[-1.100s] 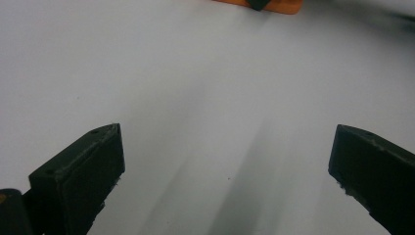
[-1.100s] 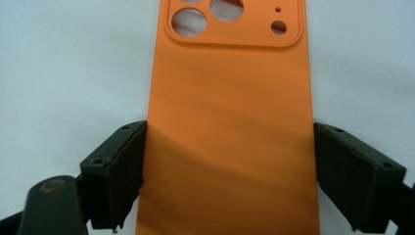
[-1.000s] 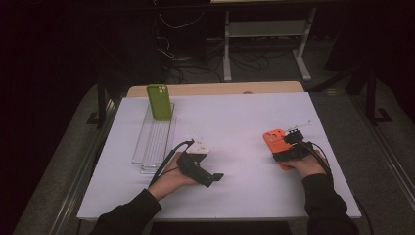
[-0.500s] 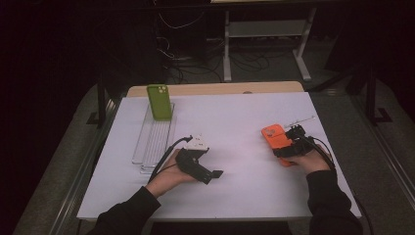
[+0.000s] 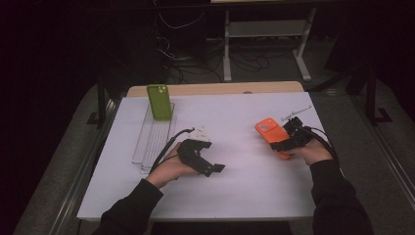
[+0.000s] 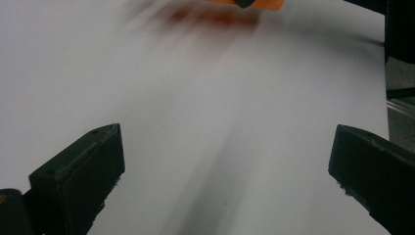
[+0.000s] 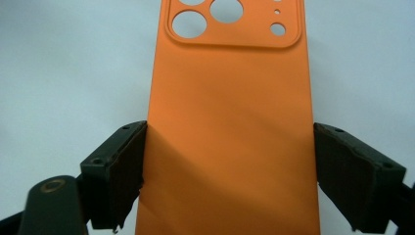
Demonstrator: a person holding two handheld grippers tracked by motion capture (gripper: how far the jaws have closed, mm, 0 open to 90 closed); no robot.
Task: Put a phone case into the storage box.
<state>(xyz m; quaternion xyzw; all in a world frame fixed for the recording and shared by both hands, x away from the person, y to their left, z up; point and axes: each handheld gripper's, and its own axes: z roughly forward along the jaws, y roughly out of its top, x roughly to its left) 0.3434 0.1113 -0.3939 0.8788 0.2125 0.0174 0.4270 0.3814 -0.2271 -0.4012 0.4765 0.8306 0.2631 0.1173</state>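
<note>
The right gripper [image 5: 284, 142] has the orange phone case [image 5: 271, 133] clamped across its width, one black jaw pressed against each long edge; in the right gripper view the case [image 7: 230, 127] runs straight up between the jaws with its camera cut-outs at the far end and the white table [image 7: 58, 63] behind it. From the high view the case sits at the right side of the table [image 5: 244, 196], tilted, its far end pointing up and to the left, with the person's right hand wrapped round the gripper behind it. The left gripper [image 5: 208, 166] is nearer the middle of the table, jaws spread wide with nothing between them, pointing toward the right; its own view shows bare white surface between the jaws and a sliver of the case [image 6: 254, 4] at the top edge. Well apart, at the far left, a green case [image 5: 159, 102] stands upright at the far end of a clear rack [image 5: 152, 142].
</note>
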